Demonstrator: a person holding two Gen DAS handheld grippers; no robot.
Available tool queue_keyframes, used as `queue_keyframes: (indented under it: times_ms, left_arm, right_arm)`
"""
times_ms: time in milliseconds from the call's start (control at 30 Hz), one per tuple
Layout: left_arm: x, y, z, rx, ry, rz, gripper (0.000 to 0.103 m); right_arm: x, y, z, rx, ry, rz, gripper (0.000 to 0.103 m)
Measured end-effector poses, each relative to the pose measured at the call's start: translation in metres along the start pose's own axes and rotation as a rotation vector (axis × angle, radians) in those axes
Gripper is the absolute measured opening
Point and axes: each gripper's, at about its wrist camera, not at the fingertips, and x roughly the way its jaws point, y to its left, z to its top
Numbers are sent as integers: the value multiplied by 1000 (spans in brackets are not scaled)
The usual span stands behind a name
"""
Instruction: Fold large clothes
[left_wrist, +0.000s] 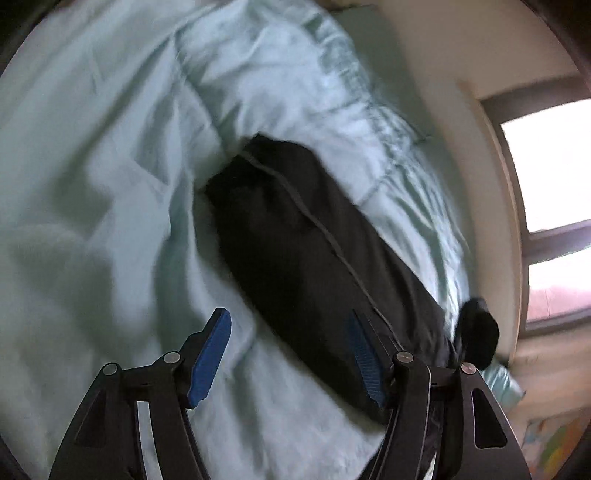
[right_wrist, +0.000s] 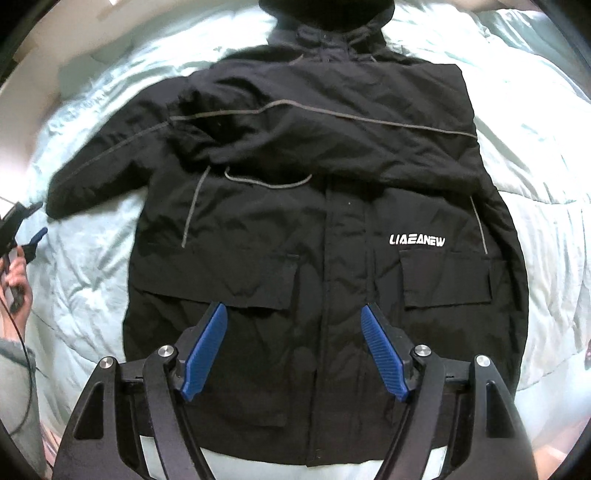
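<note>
A large black jacket (right_wrist: 314, 229) with grey piping and white "LIAEANEW" lettering lies front-up on a pale green duvet (right_wrist: 85, 280). One sleeve is folded across its chest; the other sleeve (right_wrist: 99, 162) stretches out to the left. My right gripper (right_wrist: 293, 317) is open and empty above the jacket's lower front. My left gripper (left_wrist: 290, 325) is open and empty just above that outstretched sleeve (left_wrist: 303, 254), with the right finger over the cloth. The left gripper also shows at the far left of the right wrist view (right_wrist: 31, 240).
The duvet (left_wrist: 92, 184) covers a bed. A cream wall (left_wrist: 454, 74) and a bright window (left_wrist: 554, 177) stand past the bed's far side. Colourful cloth (left_wrist: 554, 443) lies low at the right. A person's hand and a cable (right_wrist: 16, 288) show at the left.
</note>
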Motion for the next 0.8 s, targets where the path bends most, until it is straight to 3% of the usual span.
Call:
queue_keyframes:
  times_ms: [200,300,467,633,800]
  left_arm:
    - [34,4,20,13,-41,15,66]
    - [33,-11,22,101,-97,48,26]
    - [1,-60,0,291,-218,89,16]
    - [-43,-147,-50,521,-284,-24,16]
    - [-31,-246,-126,762,-206,-174,15]
  right_arm:
    - [25,20,21,-57,46,-33,78]
    - [39,29,32,-88,68,-26,78]
    - [59,40,45,-117,92,16,78]
    - [66,36,48,-112,90,68,78]
    - [61,11,46,-73,63,100,78]
